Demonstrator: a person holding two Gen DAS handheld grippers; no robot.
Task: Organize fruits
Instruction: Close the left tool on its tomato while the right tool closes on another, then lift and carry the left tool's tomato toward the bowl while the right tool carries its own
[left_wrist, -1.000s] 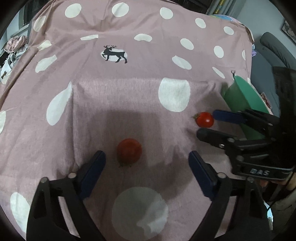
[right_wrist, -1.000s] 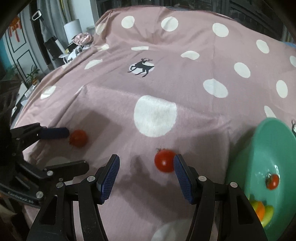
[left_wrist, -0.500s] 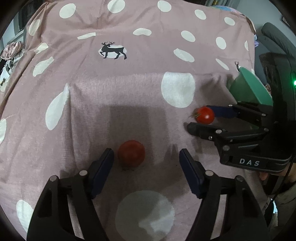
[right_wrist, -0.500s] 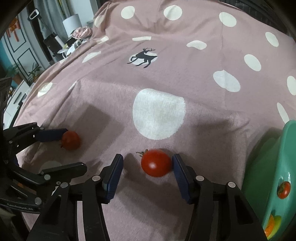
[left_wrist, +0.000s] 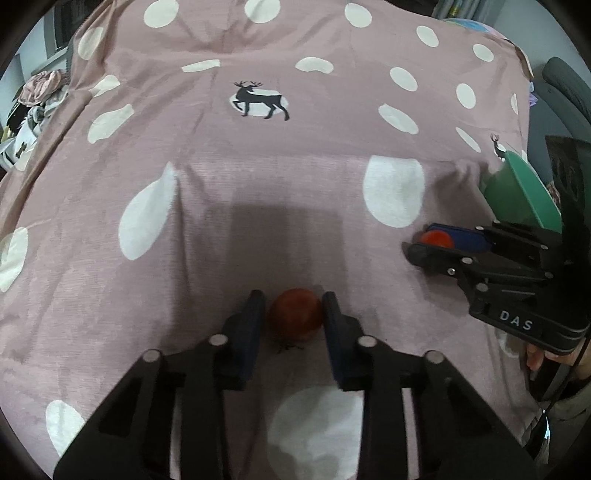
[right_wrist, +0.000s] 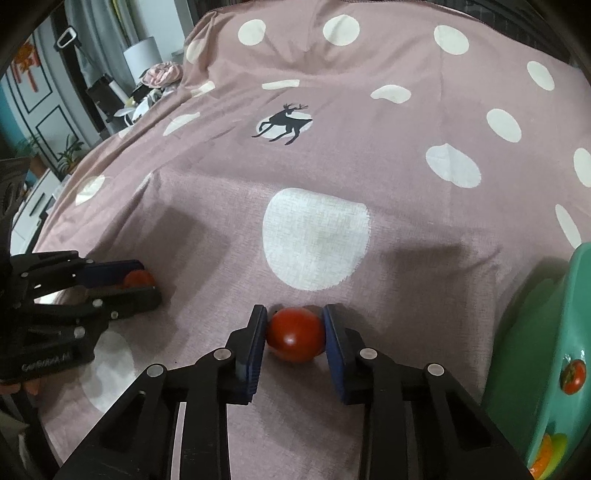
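My left gripper (left_wrist: 293, 310) is shut on a dull red tomato (left_wrist: 294, 316) that rests on the pink polka-dot cloth (left_wrist: 258, 192). My right gripper (right_wrist: 294, 325) is shut on a brighter red tomato (right_wrist: 295, 334), also down on the cloth. Each gripper shows in the other's view: the right gripper (left_wrist: 432, 242) at the right with its tomato (left_wrist: 436, 238), the left gripper (right_wrist: 140, 282) at the left with its tomato (right_wrist: 137, 278). A green bowl (right_wrist: 535, 332) stands to the right, holding a small tomato (right_wrist: 572, 376) and orange and green fruit (right_wrist: 550, 450).
The cloth drapes over a table with a deer print (right_wrist: 284, 123) in the middle. The green bowl's outer wall (left_wrist: 517, 195) sits just behind the right gripper. Clutter and furniture (right_wrist: 110, 92) stand beyond the far left edge.
Both grippers moved forward and closed: each pair of pads, open around its tomato before, now presses against it.
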